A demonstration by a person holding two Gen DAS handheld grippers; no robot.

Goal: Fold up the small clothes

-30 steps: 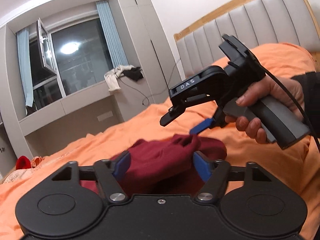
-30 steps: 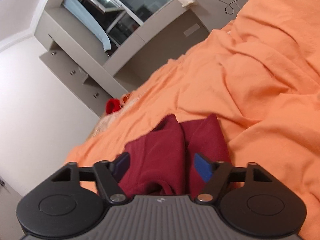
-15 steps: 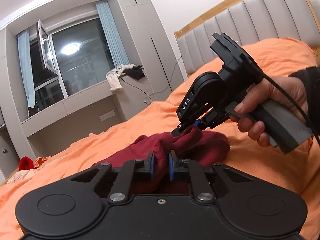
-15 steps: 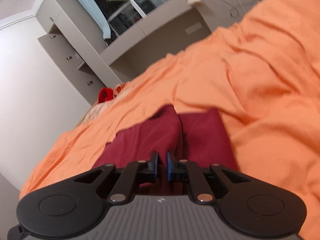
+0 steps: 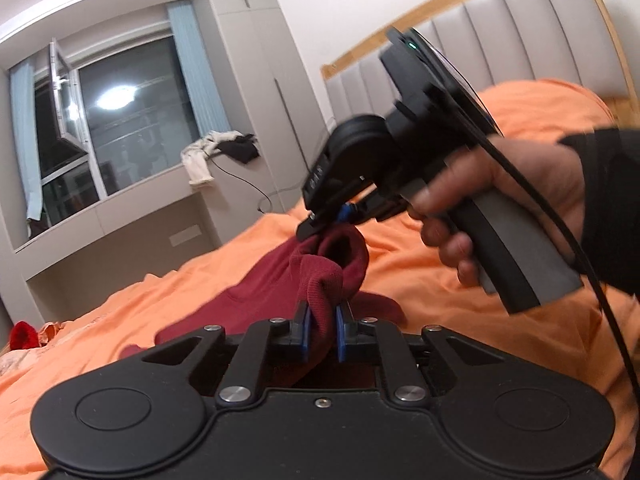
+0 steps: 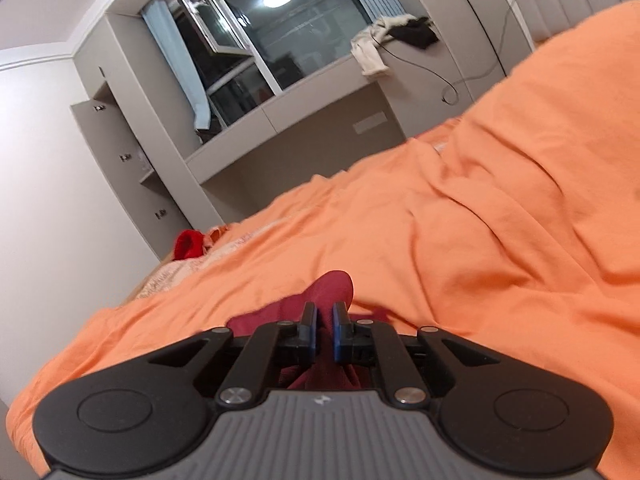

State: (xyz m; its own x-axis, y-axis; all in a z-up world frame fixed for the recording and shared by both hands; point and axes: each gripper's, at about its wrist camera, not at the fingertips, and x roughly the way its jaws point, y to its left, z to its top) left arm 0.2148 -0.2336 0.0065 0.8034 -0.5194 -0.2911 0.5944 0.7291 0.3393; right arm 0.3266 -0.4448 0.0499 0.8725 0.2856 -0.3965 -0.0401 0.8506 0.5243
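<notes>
A small dark red garment (image 5: 256, 300) lies on the orange bedsheet (image 5: 420, 280), its near edge lifted. My left gripper (image 5: 320, 320) is shut on a bunched fold of it. My right gripper (image 5: 334, 220), held in a hand, is shut on another part of the same edge, higher and farther back. In the right wrist view the right gripper (image 6: 324, 320) pinches the red cloth (image 6: 332, 286) between its blue pads above the sheet (image 6: 460, 260).
A padded grey headboard (image 5: 520, 40) stands at the right. A grey window bench (image 5: 120, 220) with clothes (image 5: 216, 152) and a cable runs along the far wall. A bright red item (image 5: 22, 334) lies at the far left bed edge, also in the right wrist view (image 6: 188, 242).
Both grippers closed from open onto the red garment's edge, then rose, lifting the cloth off the sheet. The right gripper went higher than the left.
</notes>
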